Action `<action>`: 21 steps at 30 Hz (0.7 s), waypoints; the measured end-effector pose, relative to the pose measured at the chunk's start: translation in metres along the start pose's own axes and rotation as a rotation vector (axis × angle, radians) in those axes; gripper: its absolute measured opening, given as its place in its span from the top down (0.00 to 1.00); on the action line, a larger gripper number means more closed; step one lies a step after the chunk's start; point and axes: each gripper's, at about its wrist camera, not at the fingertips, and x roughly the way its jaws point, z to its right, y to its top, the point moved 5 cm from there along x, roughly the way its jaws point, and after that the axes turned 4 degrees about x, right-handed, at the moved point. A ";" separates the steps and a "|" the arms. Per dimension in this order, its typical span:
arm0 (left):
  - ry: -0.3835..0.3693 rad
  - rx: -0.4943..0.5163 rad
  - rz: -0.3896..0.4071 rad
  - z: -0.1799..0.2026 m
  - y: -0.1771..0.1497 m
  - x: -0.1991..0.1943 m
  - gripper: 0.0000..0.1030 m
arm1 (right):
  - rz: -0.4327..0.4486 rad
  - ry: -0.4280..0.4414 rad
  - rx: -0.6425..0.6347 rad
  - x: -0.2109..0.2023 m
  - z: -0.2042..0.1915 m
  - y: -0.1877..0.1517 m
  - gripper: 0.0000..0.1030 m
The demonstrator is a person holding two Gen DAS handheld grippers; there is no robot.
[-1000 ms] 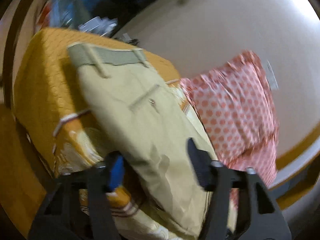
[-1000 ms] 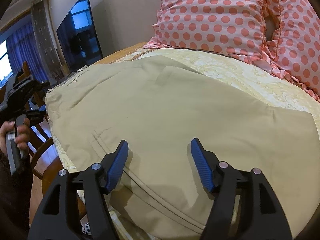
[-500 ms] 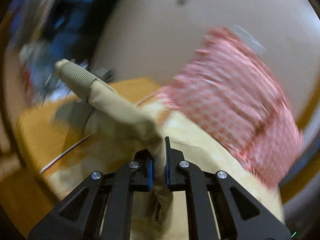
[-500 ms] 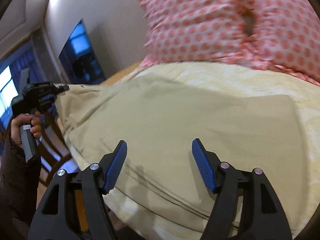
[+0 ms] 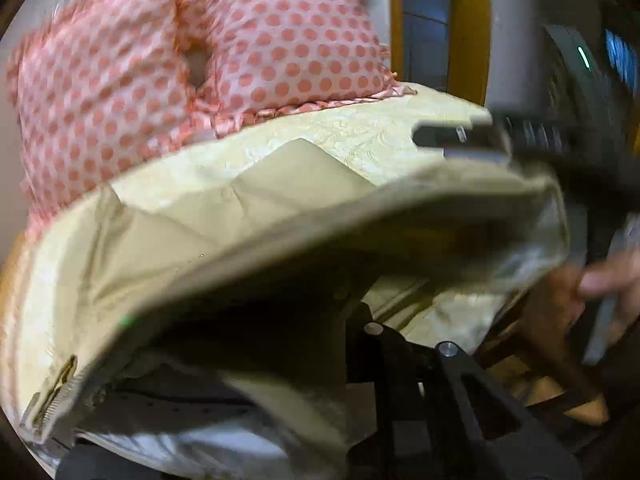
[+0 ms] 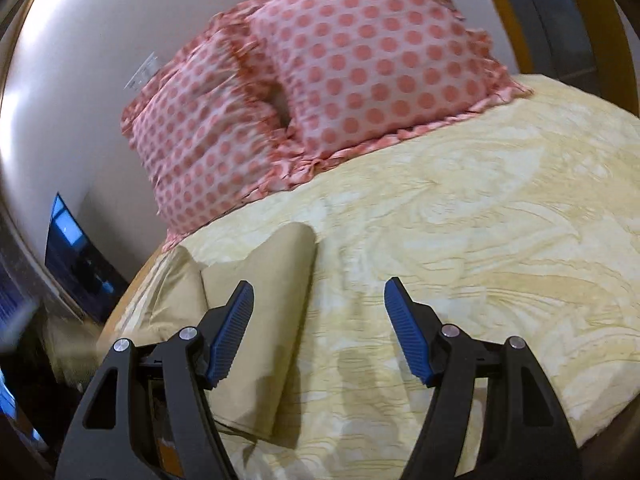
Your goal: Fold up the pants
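Khaki cotton pants (image 5: pixel 280 216), partly folded below the polka-dot pillows (image 6: pixel 320 80), drape over the left tool (image 5: pixel 360 360), its grip unclear; right tool (image 6: pixel 320 320) gapes empty.

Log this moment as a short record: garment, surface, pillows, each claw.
garment: khaki pants, partly lifted, one end lying on the bed
surface: bed with pale yellow patterned bedspread
pillows: two pink polka-dot pillows at the head of the bed
left claw: under lifted pants fabric, fingertips hidden
right claw: open, above the bedspread beside the pants, holding nothing
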 end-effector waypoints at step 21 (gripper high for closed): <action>-0.006 -0.632 0.279 -0.148 -0.117 -0.153 0.32 | -0.017 0.441 -0.891 -0.032 -0.218 -0.114 0.32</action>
